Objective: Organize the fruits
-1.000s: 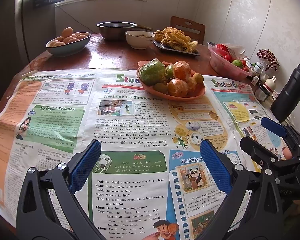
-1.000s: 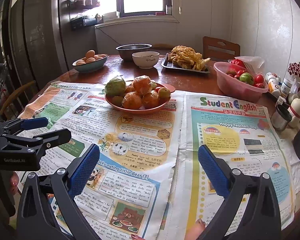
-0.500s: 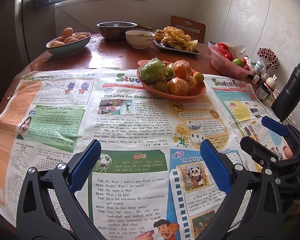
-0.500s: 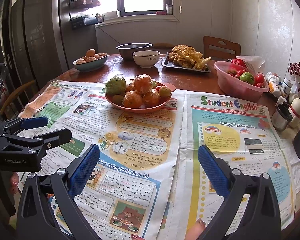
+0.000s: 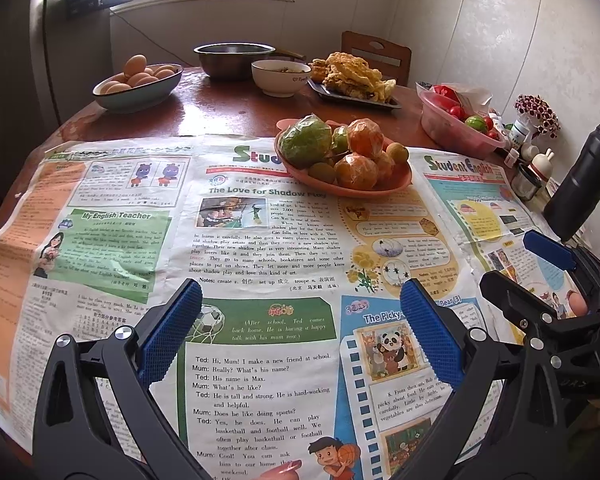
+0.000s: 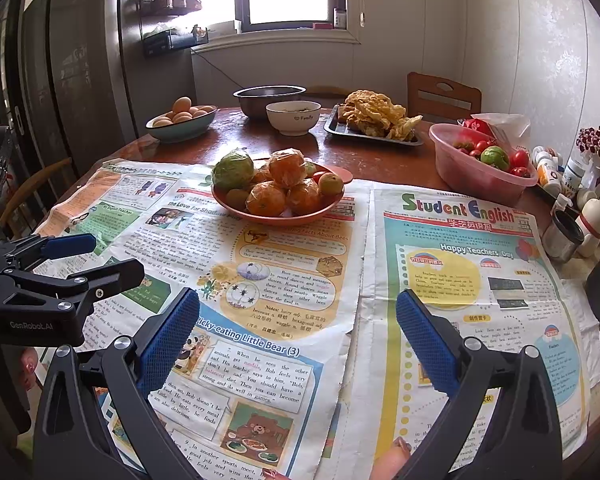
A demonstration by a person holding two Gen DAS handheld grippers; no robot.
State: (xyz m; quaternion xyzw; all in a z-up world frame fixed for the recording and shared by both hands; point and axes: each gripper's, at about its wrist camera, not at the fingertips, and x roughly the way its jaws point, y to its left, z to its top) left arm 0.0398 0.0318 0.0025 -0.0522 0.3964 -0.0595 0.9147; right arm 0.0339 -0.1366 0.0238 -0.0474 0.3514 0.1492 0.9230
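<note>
A pink plate (image 5: 396, 186) (image 6: 332, 206) holds a pile of fruit: wrapped oranges (image 5: 356, 170) (image 6: 266, 200), a wrapped green fruit (image 5: 305, 142) (image 6: 233, 170), kiwis and small yellow-green fruits. It stands on newspapers in the middle of the round table. My left gripper (image 5: 300, 320) is open and empty, low over the newspaper, well short of the plate. My right gripper (image 6: 298, 324) is open and empty, also short of the plate. Each gripper shows at the edge of the other's view.
A pink tub of tomatoes (image 6: 480, 172) stands at the right. A bowl of eggs (image 6: 182, 122), a steel bowl (image 6: 270, 98), a white bowl (image 6: 294, 118) and a tray of fried food (image 6: 374, 122) stand at the back. A black bottle (image 5: 584, 184) and small jars are at the far right.
</note>
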